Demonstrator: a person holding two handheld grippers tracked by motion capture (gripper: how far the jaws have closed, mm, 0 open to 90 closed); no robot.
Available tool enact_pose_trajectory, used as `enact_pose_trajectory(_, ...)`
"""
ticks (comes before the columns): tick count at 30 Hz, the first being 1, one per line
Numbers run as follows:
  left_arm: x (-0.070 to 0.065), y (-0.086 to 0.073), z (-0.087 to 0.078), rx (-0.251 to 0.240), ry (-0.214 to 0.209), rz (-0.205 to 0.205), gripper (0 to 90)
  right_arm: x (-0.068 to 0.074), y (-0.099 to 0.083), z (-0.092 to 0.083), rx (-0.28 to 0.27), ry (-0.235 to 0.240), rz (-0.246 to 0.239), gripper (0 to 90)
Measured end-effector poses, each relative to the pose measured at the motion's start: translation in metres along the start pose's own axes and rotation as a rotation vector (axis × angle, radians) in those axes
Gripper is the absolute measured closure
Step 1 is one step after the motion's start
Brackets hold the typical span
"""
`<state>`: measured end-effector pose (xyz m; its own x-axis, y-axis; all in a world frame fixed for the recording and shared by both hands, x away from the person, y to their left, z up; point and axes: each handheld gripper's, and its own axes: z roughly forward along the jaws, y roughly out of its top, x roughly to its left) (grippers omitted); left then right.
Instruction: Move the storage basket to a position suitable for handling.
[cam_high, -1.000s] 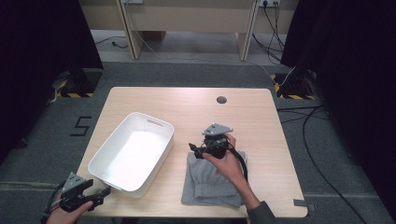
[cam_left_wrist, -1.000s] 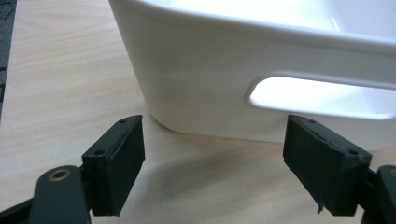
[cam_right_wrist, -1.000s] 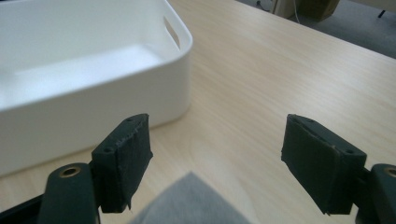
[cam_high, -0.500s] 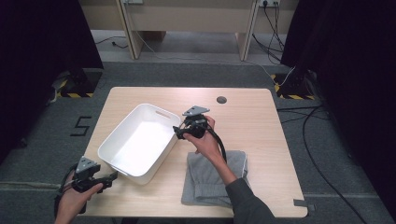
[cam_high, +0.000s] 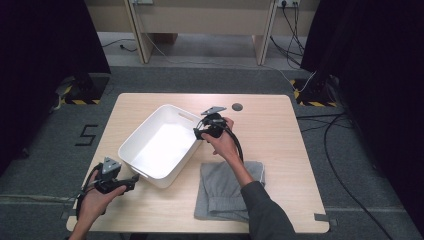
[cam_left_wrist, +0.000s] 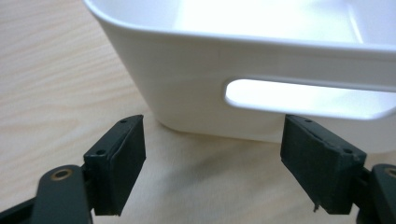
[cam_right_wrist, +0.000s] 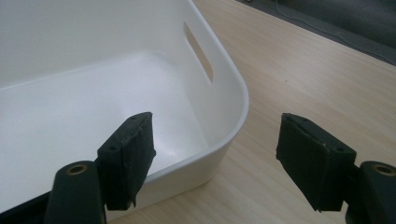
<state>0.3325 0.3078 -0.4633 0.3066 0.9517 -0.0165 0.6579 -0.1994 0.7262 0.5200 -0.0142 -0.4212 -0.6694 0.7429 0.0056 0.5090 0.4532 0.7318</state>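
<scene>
The white bin (cam_high: 161, 145) stands on the table (cam_high: 280, 125), turned at an angle. A grey cloth (cam_high: 225, 187) lies just beside its near right corner, and the person's sleeve (cam_high: 262, 210) hides part of the cloth. The right gripper (cam_high: 200, 134) is at the bin's right rim, with jaws wide apart; they have just been closing a little and one is over the rim. The left gripper (cam_high: 134, 177) faces the bin's near handle slot (cam_left_wrist: 308, 98), jaws wide with nothing between them.
</scene>
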Motion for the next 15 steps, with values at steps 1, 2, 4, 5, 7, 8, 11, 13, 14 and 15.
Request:
enact_pose_trajectory(1, -0.002, 0.003, 0.003, 0.001, 0.002, 0.002, 22.1, -0.003, -0.003, -0.004, 0.0, -0.006, -0.004, 28.3)
enact_pose_trajectory(2, -0.003, 0.006, 0.006, 0.004, 0.0, 0.008, 22.1, -0.006, -0.006, -0.008, 0.001, -0.007, -0.002, 28.2)
enact_pose_trajectory(4, -0.006, 0.012, 0.013, 0.004, 0.0, 0.01, 22.2, -0.012, -0.013, -0.015, -0.001, -0.017, 0.009, 28.3)
enact_pose_trajectory(5, -0.008, 0.015, 0.016, 0.003, 0.002, 0.015, 22.2, -0.015, -0.016, -0.019, 0.0, -0.019, 0.016, 28.3)
enact_pose_trajectory(7, -0.012, 0.022, 0.023, 0.001, 0.002, 0.017, 22.4, -0.02, -0.024, -0.028, -0.001, -0.02, 0.005, 28.3)
enact_pose_trajectory(8, -0.013, 0.024, 0.025, 0.0, -0.002, 0.013, 22.4, -0.022, -0.027, -0.032, 0.001, -0.019, 0.004, 28.2)
enact_pose_trajectory(11, -0.019, 0.032, 0.03, -0.017, -0.019, 0.003, 22.2, -0.026, -0.038, -0.042, -0.004, -0.036, 0.014, 24.8)
enact_pose_trajectory(13, -0.03, 0.043, 0.031, -0.024, -0.034, 0.026, 23.0, -0.026, -0.045, -0.049, -0.009, -0.04, 0.02, 23.2)
enact_pose_trajectory(14, -0.03, 0.043, 0.031, -0.024, -0.034, 0.026, 23.0, -0.026, -0.048, -0.052, -0.014, -0.045, 0.018, 23.1)
enact_pose_trajectory(15, -0.038, 0.048, 0.035, -0.016, -0.024, 0.055, 23.1, -0.027, -0.052, -0.057, -0.021, -0.058, 0.022, 23.1)
